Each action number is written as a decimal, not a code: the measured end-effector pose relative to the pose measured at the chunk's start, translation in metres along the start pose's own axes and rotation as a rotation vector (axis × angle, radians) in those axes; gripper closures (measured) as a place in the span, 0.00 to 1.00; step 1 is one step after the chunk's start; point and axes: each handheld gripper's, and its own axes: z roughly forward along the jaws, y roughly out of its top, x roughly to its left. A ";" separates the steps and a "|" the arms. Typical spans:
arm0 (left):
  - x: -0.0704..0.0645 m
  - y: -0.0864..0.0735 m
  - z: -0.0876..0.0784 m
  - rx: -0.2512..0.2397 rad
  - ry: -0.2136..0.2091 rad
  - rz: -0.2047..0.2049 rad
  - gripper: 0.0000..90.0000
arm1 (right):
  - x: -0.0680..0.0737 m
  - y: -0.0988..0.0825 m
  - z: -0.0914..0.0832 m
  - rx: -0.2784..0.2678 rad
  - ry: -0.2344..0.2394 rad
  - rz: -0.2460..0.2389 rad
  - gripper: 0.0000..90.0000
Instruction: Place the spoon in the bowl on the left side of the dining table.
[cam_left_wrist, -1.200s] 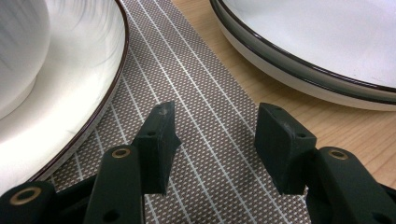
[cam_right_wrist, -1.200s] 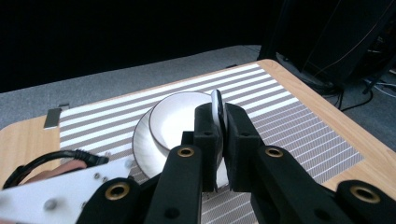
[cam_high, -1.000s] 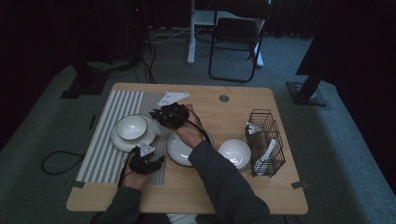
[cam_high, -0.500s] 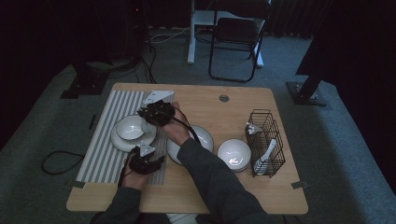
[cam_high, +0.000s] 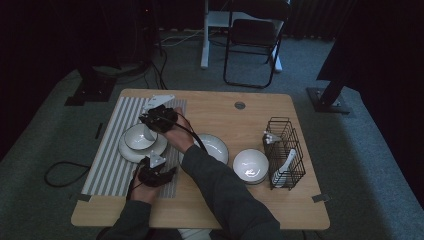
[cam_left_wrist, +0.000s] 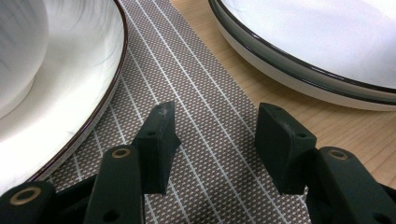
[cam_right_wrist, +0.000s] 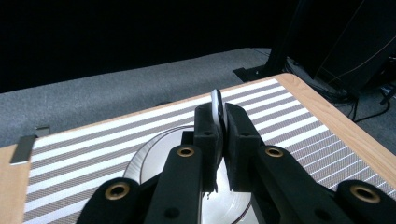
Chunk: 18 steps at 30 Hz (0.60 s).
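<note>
Gripping a thin white bowl (cam_high: 140, 137) by its rim, the right gripper (cam_right_wrist: 218, 122) stays clamped; the left gripper (cam_left_wrist: 215, 140) rests open, empty.

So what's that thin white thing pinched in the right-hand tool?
It looks like the handle of a white glossy spoon, probably ceramic, though its bowl end is hidden below the jaws. The right gripper is shut on it, with the rounded tip poking up just past the pads. It is held above a white plate with a dark rim, on the striped mat.
</note>
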 end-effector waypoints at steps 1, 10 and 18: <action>0.000 0.000 0.000 0.000 0.001 0.002 0.55 | -0.001 -0.001 0.002 0.004 -0.001 0.002 0.94; 0.000 0.000 0.000 0.002 0.000 0.000 0.55 | -0.001 -0.012 0.006 0.036 -0.003 0.000 0.93; 0.000 0.000 0.000 0.001 0.003 0.001 0.55 | 0.001 -0.026 0.007 0.091 0.008 -0.033 0.93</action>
